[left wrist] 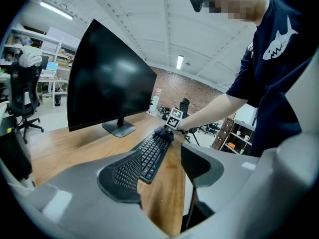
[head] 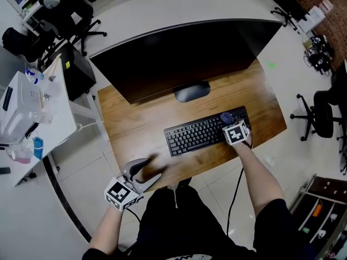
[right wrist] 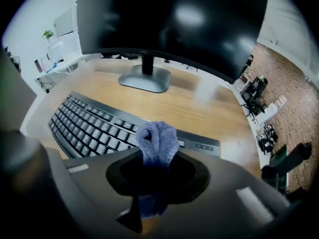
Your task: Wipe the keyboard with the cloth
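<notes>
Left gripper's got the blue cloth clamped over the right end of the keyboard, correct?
Not the left: the right gripper has the blue cloth clamped over the right end of the keyboard, per the right gripper view. The left gripper is open, empty.

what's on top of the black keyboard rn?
A bunched blue cloth, clamped in the right gripper, sits over the black keyboard's right end. The keys under it are covered; the remaining keys show bare.

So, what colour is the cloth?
The cloth is bluish purple, clearest in the right gripper view.
</notes>
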A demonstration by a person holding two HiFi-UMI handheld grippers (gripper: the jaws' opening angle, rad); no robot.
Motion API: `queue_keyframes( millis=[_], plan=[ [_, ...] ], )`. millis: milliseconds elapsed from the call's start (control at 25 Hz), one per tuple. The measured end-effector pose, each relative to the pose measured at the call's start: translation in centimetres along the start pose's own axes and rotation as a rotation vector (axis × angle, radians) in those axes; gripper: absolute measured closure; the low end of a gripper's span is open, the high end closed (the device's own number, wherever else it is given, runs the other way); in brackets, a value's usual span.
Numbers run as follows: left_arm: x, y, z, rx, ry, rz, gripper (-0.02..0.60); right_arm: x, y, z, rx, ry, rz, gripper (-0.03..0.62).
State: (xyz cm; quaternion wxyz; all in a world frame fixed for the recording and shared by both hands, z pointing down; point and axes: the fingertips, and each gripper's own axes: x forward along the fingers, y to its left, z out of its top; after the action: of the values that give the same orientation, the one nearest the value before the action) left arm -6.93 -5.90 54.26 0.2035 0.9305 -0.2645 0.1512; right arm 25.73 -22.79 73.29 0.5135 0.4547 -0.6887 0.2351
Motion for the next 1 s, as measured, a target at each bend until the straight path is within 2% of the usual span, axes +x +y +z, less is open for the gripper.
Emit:
queue_keyframes(
  millis=[280, 560, 840, 1000],
  plan=[
    [-0.6, 0.0, 0.2, 0.004, -0.007, -0.017, 0.344, -1.4, 12.1, 3.8, -0.190, -0.114, 0.122, 0.502],
    [-1.9, 0.4, -0.7, 0.001, -0.001, -0.019, 0.344, -2.7, 23.6, 4.6, -0.361, -0.146, 0.241, 0.502],
    [-2.6, 0.9, -0.8, 0.005, -0.010, -0.020, 0.344, -3.8, 29.7, 4.0, -0.453, -0.166, 0.319, 0.502],
    [-2.8, 0.9, -0.8, 0.006, -0.009, -0.024, 0.344, -4.4, 32.3, 3.1, -0.471, -0.161, 0.402, 0.502]
  ],
)
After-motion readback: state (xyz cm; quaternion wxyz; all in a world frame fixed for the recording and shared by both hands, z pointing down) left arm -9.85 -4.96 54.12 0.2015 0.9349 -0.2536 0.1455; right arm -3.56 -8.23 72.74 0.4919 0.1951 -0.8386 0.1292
